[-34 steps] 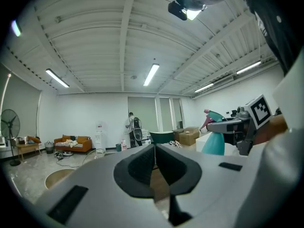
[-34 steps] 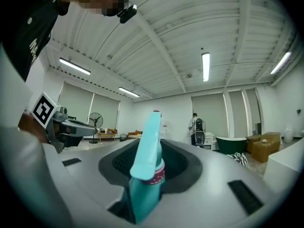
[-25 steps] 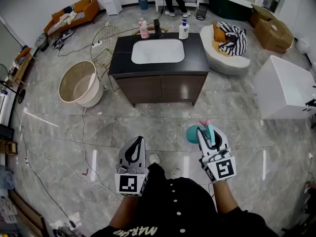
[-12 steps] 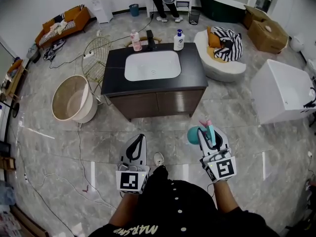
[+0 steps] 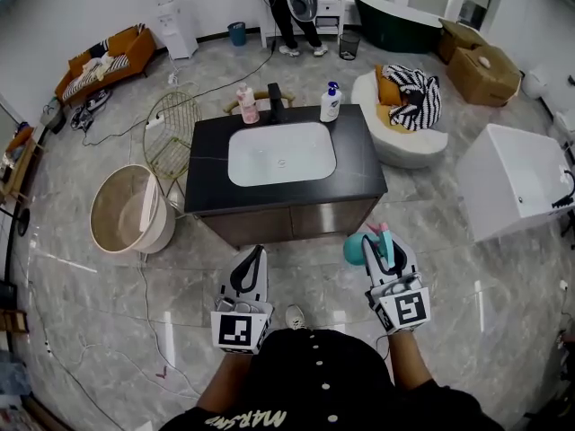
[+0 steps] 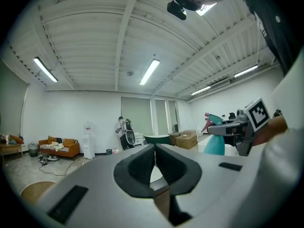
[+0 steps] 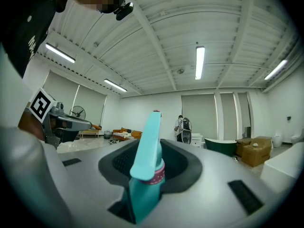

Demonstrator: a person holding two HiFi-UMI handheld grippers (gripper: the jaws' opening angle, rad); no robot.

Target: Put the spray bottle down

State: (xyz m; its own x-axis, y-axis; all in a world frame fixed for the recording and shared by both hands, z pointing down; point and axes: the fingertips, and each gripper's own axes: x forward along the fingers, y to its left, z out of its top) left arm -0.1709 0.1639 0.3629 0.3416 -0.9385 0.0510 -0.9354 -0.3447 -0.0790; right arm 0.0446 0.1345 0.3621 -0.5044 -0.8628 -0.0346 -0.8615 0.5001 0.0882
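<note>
My right gripper (image 5: 381,241) is shut on a teal spray bottle (image 5: 357,248) with a pink nozzle, held level just in front of the dark vanity counter (image 5: 359,182). In the right gripper view the bottle's neck and trigger head (image 7: 148,160) stand upright between the jaws. My left gripper (image 5: 254,257) is shut with nothing in it, level with the right one and to its left. From the left gripper view the bottle (image 6: 214,141) shows at the right, in the other gripper. The counter holds a white basin (image 5: 281,153).
On the counter's far edge stand a pink bottle (image 5: 245,104), a black tap (image 5: 275,102) and a white pump bottle (image 5: 330,102). A round tub (image 5: 127,210) and wire basket (image 5: 172,126) sit left of the vanity, a white box (image 5: 517,180) right. A person (image 5: 295,5) stands far back.
Both grippers have come closer to the vanity, which now lies nearer and lower in the head view. The bottle stays in my right gripper; the left stays shut and empty.
</note>
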